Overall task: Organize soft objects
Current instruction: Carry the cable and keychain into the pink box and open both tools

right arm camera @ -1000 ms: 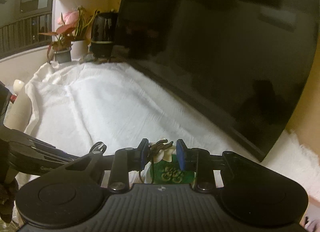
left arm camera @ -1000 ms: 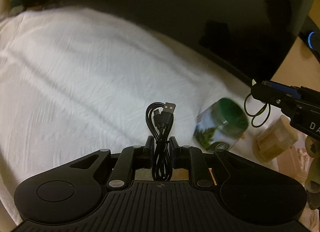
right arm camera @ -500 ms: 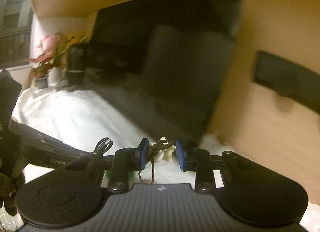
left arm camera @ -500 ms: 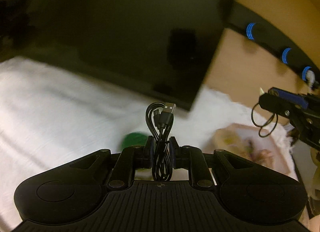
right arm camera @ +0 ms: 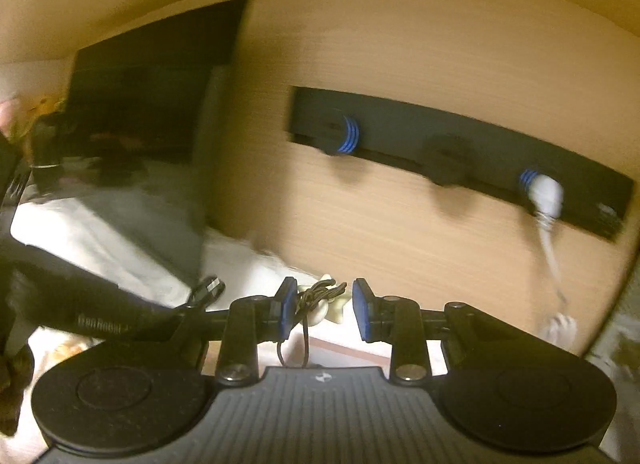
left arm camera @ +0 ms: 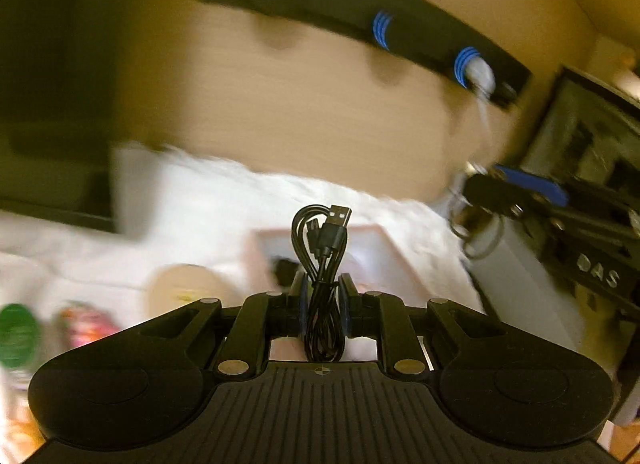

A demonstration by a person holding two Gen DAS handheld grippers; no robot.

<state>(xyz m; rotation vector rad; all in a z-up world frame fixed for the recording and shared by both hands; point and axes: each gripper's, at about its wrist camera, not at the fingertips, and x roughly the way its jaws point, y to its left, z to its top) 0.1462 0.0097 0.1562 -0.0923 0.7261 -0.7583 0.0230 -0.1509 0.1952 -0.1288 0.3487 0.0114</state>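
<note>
My left gripper (left arm camera: 323, 292) is shut on a coiled black USB cable (left arm camera: 322, 248), held upright above the white cloth. A pink-rimmed tray (left arm camera: 380, 260) lies just beyond it. My right gripper (right arm camera: 324, 306) is shut on a white artificial flower with dark hair ties (right arm camera: 320, 300); thin black loops hang below its fingers. The right gripper also shows at the right of the left wrist view (left arm camera: 516, 195), with loops dangling. The left gripper's cable tip shows in the right wrist view (right arm camera: 210, 288).
A black TV screen (right arm camera: 148, 83) stands at the left on the white cloth (left arm camera: 224, 199). A black power strip (right arm camera: 452, 143) with a white plug (right arm camera: 546, 193) hangs on the wooden wall. A green-lidded jar (left arm camera: 18, 334) and a round wooden piece (left arm camera: 188, 292) lie at the left.
Both grippers have swung right, from facing the TV toward the wooden wall and power strip. The pink tray has come in front of the left gripper. Both keep their hold.
</note>
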